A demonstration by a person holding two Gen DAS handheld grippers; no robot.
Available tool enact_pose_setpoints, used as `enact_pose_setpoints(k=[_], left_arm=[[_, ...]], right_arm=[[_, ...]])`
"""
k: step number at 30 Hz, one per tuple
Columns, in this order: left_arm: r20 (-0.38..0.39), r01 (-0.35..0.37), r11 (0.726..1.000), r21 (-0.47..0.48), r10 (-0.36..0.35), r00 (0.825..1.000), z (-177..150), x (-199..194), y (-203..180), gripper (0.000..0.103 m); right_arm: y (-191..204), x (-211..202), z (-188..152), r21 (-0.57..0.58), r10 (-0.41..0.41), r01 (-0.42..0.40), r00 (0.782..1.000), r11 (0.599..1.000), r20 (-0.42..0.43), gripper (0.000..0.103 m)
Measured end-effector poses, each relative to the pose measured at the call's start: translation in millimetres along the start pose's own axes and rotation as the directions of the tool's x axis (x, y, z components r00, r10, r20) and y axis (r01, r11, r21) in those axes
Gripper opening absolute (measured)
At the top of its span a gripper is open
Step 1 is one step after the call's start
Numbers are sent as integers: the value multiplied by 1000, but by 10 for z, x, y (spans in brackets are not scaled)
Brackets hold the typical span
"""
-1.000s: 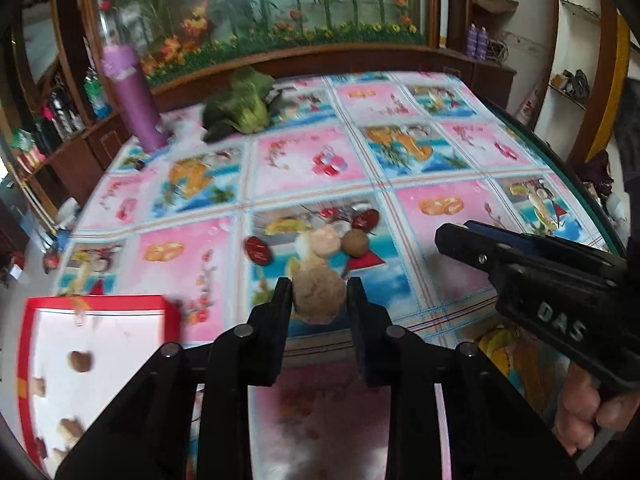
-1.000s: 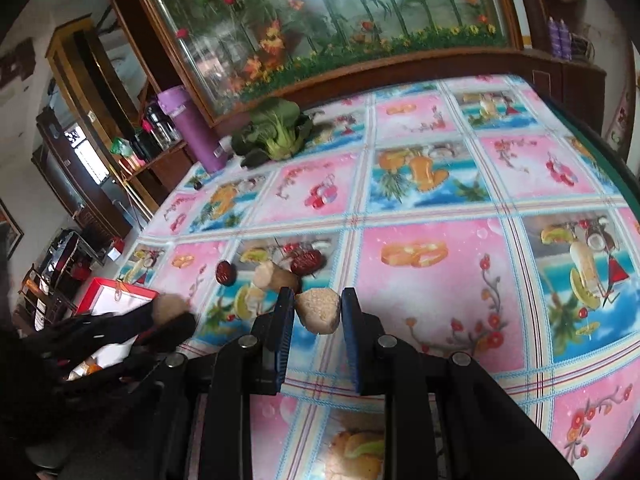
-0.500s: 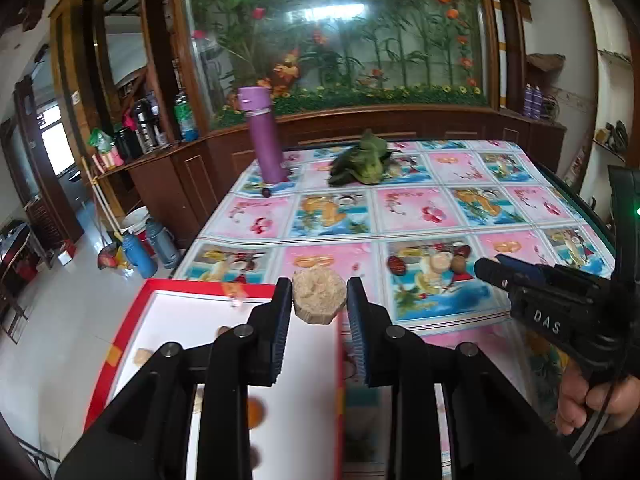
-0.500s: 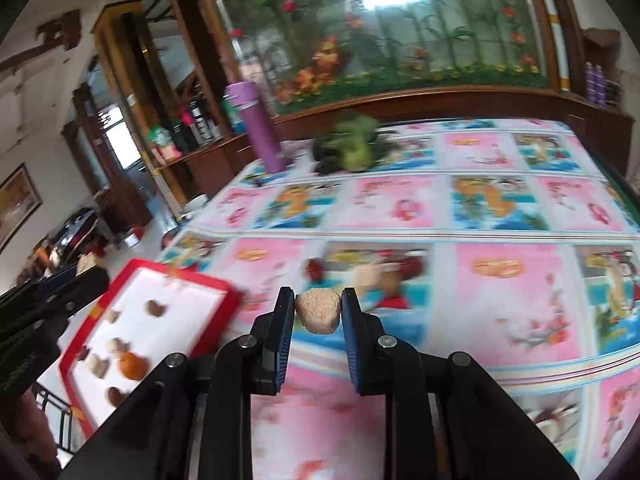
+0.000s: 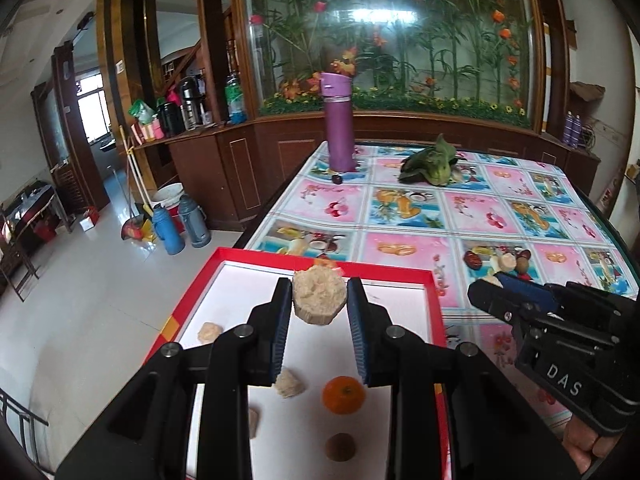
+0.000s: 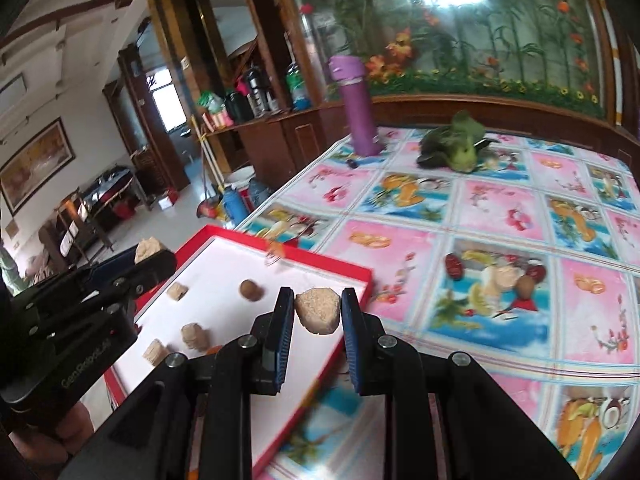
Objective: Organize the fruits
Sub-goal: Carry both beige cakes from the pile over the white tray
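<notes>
both held pieces (image 5: 319,299) now over tray (image 5: 320,265)

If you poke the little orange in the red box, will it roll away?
Probably a bit. The orange looks round and sits loose on the smooth white floor of the box, so a nudge should roll it. The raised red rim would likely stop it. Its skin looks firm, so probably not fragile.
</notes>
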State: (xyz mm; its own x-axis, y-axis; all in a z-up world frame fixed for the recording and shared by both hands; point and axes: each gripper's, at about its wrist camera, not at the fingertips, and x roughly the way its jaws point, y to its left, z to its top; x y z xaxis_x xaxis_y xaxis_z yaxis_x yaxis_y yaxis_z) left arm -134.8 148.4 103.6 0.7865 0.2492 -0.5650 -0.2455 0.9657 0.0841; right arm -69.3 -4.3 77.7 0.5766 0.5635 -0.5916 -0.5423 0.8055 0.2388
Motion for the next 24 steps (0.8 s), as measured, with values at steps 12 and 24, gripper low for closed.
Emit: enact_pose_setpoints(k=[12, 24], left_arm=[[-31, -25, 999, -46, 24, 999, -113, 171, 335, 30], [-79, -52, 997, -60, 48, 996, -211, 385, 525, 30]], right_arm=[[344, 260, -58, -57, 11, -14, 999, 998, -53, 22], [437, 510, -91, -59, 0, -6, 994, 998, -108, 22]])
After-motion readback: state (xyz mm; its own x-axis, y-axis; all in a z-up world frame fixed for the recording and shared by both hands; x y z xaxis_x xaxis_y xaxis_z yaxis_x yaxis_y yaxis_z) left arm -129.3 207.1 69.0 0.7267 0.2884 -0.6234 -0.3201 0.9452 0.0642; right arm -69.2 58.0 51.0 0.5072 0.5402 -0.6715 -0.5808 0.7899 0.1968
